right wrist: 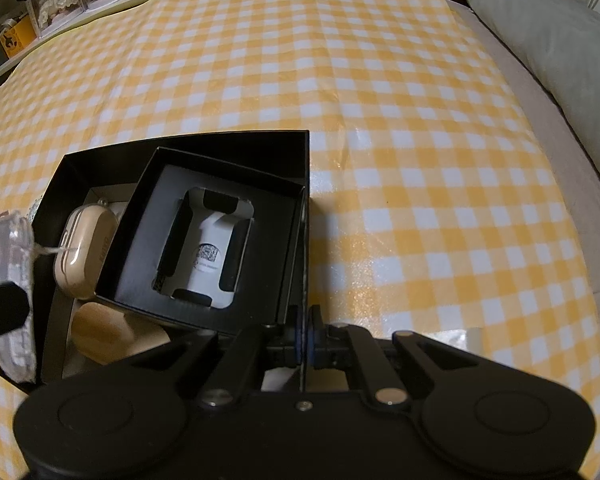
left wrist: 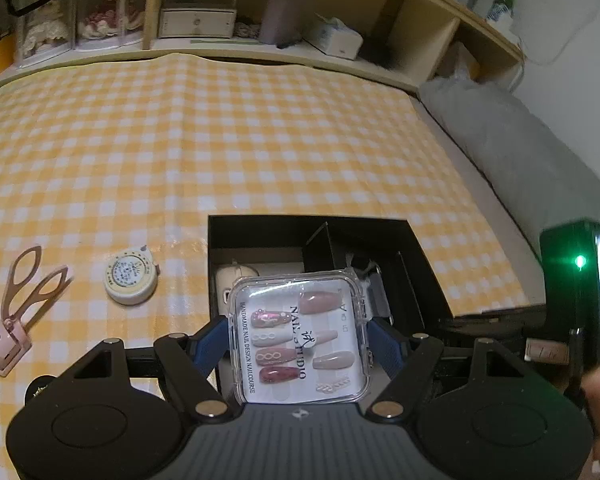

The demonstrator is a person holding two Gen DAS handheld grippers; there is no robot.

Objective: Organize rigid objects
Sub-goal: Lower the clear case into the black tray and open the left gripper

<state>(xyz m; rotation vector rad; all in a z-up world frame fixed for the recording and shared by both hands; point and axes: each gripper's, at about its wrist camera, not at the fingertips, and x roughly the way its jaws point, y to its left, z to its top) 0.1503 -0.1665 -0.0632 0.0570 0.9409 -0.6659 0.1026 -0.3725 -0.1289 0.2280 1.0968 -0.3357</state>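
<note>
Gripping the clear nail case (left wrist: 299, 336) in our left gripper (left wrist: 298, 344) over the black box (left wrist: 260, 228), our right gripper (right wrist: 303, 338) pinches the box's right wall, jaws together.

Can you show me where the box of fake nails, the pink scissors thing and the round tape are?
nail box (left wrist: 300, 340): left wrist view, clear lid.
pink curler (left wrist: 22, 308): left wrist view, handles.
round tape measure (left wrist: 130, 282): left wrist view, top label.

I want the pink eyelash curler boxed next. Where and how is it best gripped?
Grip the pink eyelash curler across its boxy head, coming from above, jaws closing on the two side faces. It lies flat on the checked cloth; the splayed loop handles are thin and would probably slip or pinch together.
</note>
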